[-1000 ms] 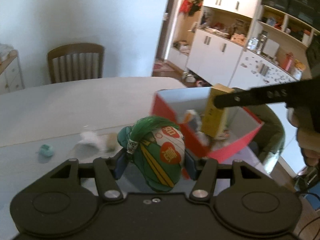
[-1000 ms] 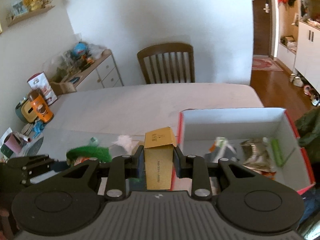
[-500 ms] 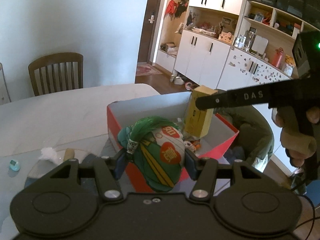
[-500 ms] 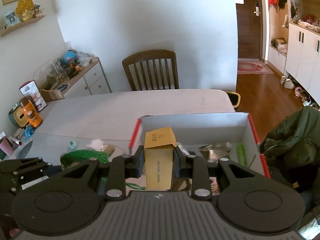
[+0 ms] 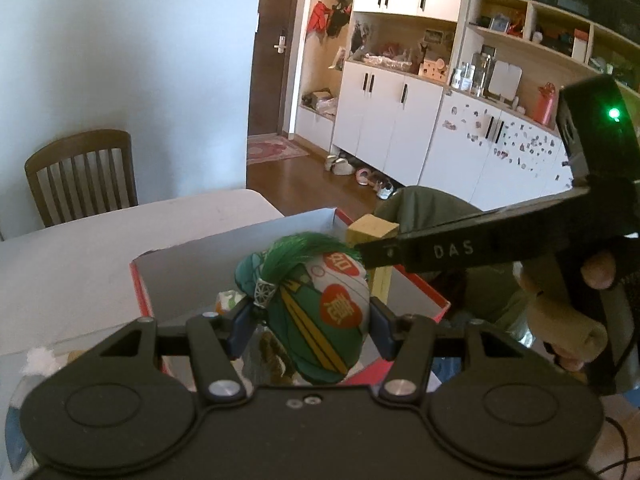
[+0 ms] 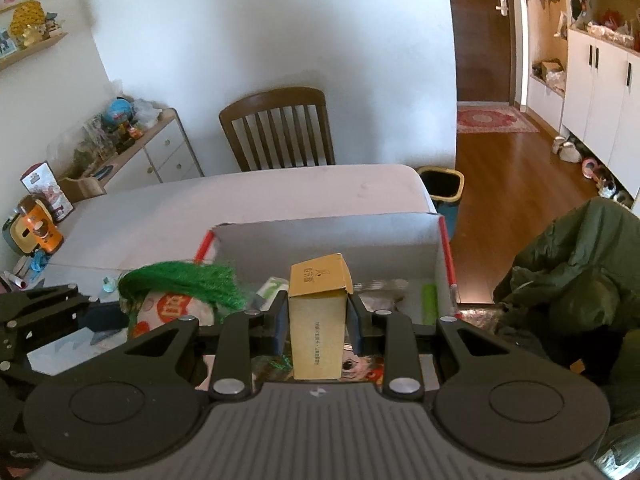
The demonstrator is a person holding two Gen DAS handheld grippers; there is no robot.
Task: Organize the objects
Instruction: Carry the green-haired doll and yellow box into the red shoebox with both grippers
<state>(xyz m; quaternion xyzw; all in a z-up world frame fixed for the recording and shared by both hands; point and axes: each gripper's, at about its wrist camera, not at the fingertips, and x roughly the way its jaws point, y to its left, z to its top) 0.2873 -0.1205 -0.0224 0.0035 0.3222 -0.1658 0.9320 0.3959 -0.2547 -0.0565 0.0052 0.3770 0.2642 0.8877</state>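
My left gripper is shut on a green patterned pouch with red badges and a green tassel, held above the open red box. My right gripper is shut on an upright yellow carton, also over the red box. The left wrist view has the right gripper reaching in from the right, a hand behind it, with the carton in its tip. The pouch sits left of the carton in the right wrist view. Several small items lie in the box.
The box sits at the right end of a pale table. A wooden chair stands behind the table. A green jacket is draped to the right of the box. A white tuft and a small teal item lie on the table at left.
Both grippers have moved right and forward with their loads, now over the box interior. The pouch and the carton have come closer together.
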